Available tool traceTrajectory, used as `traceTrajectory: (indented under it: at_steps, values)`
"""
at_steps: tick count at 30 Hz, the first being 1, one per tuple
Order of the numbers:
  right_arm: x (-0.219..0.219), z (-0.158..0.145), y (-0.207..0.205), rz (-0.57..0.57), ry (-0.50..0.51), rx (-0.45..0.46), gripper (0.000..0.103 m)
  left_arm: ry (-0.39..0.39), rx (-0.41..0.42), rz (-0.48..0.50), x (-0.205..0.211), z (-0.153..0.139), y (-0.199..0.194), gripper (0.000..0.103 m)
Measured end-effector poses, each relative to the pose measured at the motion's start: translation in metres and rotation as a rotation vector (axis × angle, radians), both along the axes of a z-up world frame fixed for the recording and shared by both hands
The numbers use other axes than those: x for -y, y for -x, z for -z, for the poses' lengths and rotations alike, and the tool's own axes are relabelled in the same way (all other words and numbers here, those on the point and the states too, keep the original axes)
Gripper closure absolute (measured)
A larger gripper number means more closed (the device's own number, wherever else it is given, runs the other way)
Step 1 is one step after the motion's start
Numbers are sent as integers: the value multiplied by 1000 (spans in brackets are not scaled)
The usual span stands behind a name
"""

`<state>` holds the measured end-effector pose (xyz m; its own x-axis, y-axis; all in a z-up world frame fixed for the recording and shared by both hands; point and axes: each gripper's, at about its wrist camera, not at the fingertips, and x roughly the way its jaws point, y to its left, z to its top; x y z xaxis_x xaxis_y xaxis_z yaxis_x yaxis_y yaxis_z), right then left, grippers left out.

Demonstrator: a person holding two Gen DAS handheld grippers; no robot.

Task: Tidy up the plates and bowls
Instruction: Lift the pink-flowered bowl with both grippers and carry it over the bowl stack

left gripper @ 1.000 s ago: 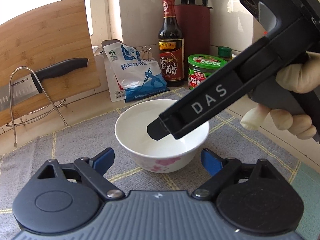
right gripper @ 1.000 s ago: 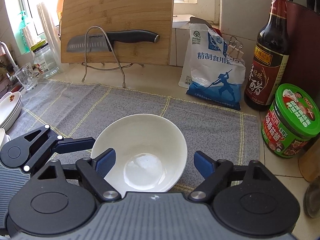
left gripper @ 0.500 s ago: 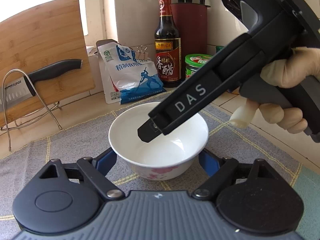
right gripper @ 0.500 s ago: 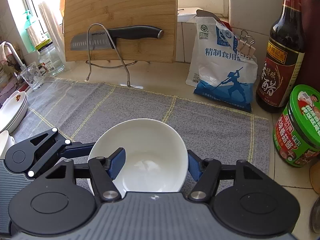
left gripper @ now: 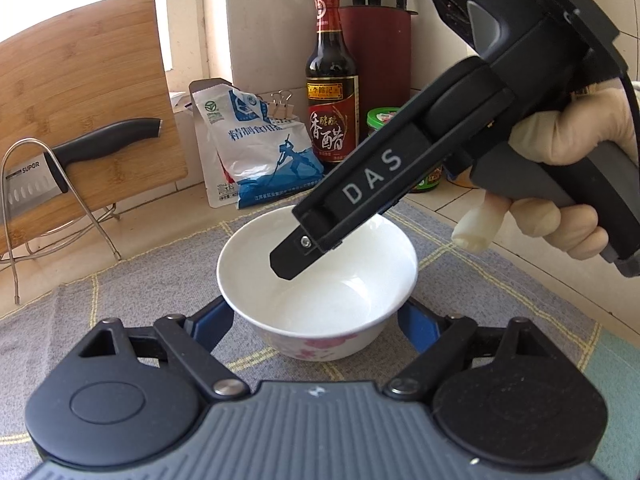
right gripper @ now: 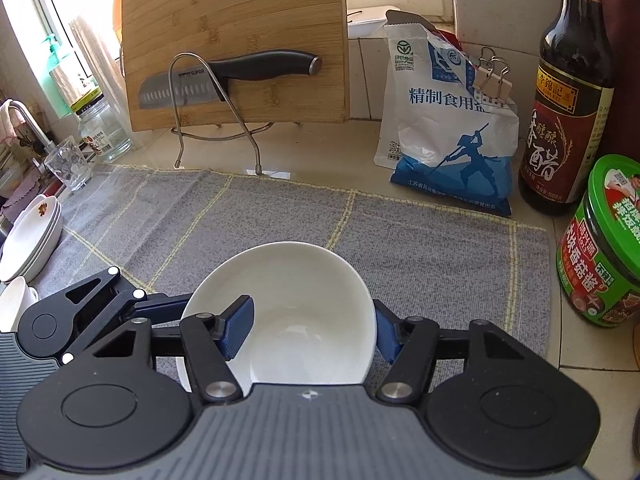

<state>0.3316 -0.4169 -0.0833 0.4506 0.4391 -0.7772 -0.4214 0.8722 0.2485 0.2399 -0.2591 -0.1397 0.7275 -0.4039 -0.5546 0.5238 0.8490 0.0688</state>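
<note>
A white bowl (left gripper: 318, 280) with a pink flower print stands on the grey mat (left gripper: 120, 300). My left gripper (left gripper: 316, 326) is open, its blue pads on either side of the bowl's base, not clearly touching. My right gripper (right gripper: 314, 330) is closing over the bowl's right wall (right gripper: 288, 312): its left pad is inside the bowl, its right pad outside the rim. Whether the pads press the wall I cannot tell. In the left wrist view the right gripper's finger (left gripper: 304, 250) dips into the bowl from the right.
A stack of white plates (right gripper: 30, 244) and a white cup (right gripper: 12, 304) sit at the mat's left end. A cutting board with a knife on a wire rack (right gripper: 232, 80), a salt bag (right gripper: 448, 128), a vinegar bottle (right gripper: 568, 112) and a green jar (right gripper: 604, 240) line the counter behind and right.
My right gripper's jaws have narrowed from wide open to straddling the bowl's right wall. My left gripper has moved closer around the bowl's base.
</note>
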Motion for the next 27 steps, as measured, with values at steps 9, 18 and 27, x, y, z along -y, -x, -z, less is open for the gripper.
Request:
traceTrajectory:
  at_steps: [9, 18, 27]
  values:
    - [-4, -18, 16, 6, -38, -12, 35, -24, 10, 20, -9, -13, 15, 15]
    - [-24, -37, 48, -6, -82, -45, 35, -25, 3, 12, -30, -33, 51, 15]
    - [-63, -51, 80, -54, -106, -69, 35, -21, -30, -33, -67, -50, 89, 14]
